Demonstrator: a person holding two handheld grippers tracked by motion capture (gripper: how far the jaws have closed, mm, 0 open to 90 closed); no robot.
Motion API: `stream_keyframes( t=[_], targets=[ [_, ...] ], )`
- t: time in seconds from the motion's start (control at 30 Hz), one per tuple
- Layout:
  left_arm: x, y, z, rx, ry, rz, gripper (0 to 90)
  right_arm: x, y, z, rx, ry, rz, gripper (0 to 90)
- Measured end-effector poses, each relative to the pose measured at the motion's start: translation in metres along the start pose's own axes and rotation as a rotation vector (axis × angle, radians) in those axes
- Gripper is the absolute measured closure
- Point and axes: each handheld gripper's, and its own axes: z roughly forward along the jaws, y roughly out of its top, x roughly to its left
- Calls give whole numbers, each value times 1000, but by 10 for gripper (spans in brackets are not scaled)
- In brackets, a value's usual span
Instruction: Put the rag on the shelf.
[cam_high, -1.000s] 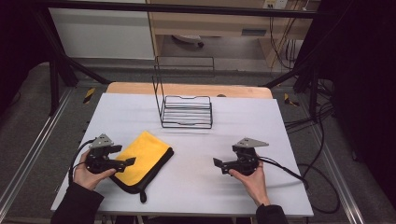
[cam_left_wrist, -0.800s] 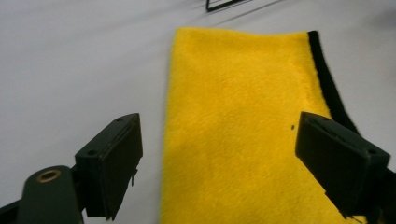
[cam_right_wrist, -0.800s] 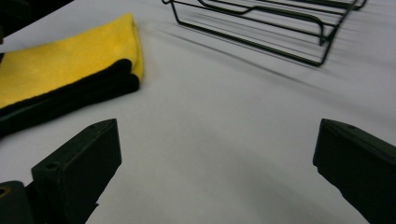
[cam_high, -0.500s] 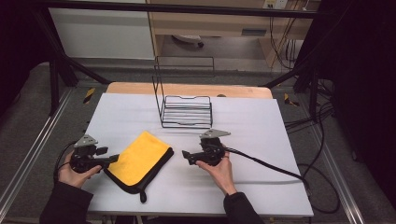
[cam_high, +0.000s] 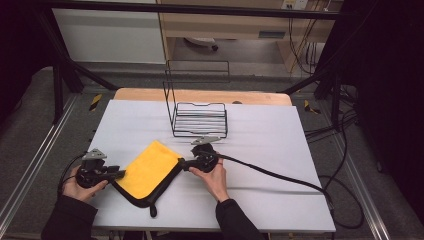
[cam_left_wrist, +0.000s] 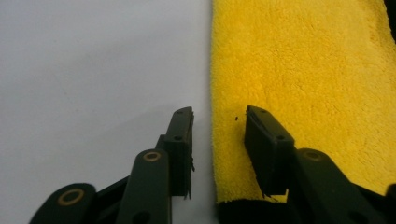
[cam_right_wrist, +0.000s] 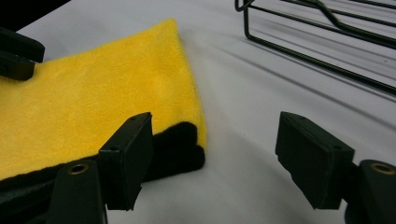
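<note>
Both grippers moved between the earlier high views and this moment: the right gripper (cam_high: 184, 163) travelled from the right half of the table (cam_high: 280, 150) to the right corner of the yellow cloth (cam_high: 149, 170), while the left gripper (cam_high: 120, 174) settled at the cloth's left edge. The jaws of each had just been closing. In the left gripper view the jaws (cam_left_wrist: 219, 140) straddled the cloth's (cam_left_wrist: 299, 79) edge without yet pinching it; in the right gripper view the jaws (cam_right_wrist: 212, 158) stood apart around the black-trimmed corner (cam_right_wrist: 180, 149), unclenched. The cloth lay flat near the table's front edge, in front of the wire rack (cam_high: 200, 119). A two-handed pickup appeared imminent.
</note>
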Motion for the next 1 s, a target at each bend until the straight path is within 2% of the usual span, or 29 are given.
stream_keyframes(
  t=[0.1, 0.13, 0.23, 0.3, 0.4, 0.53, 0.57, 0.6, 0.7, 0.87, 1.0],
  targets=[
    [-1, 0, 1, 13, -15, 8, 681, 3, 2, 5, 15, -2, 3, 347],
    [-2, 0, 1, 16, -19, 9, 708, 5, 2, 10, 21, -2, -5, 395],
    [-3, -1, 1, 25, -29, 19, 712, 6, 2, 14, 31, 1, 5, 432],
    [-2, -2, 2, 32, -49, 2, 721, 7, -2, 17, 67, 1, 12, 472],
    [-1, -2, 1, 39, -65, -7, 745, 7, -4, 19, 79, 11, 14, 520],
    [-5, 0, 1, 51, -55, 10, 807, 9, -5, 19, 90, 36, 55, 628],
    [-6, 0, 1, 57, -50, 8, 837, 8, -5, 20, 100, 47, 64, 683],
    [-6, 1, 0, 57, -47, 5, 837, 8, -5, 20, 100, 47, 64, 683],
    [-7, 1, -1, 62, -44, -2, 861, 7, -2, 19, 108, 78, 86, 790],
    [-9, 1, -4, 69, -65, -28, 868, 6, 0, 16, 99, 87, 70, 808],
    [-15, 1, -4, 52, -114, -51, 869, 4, 11, 3, 107, 98, 45, 811]
  ],
)
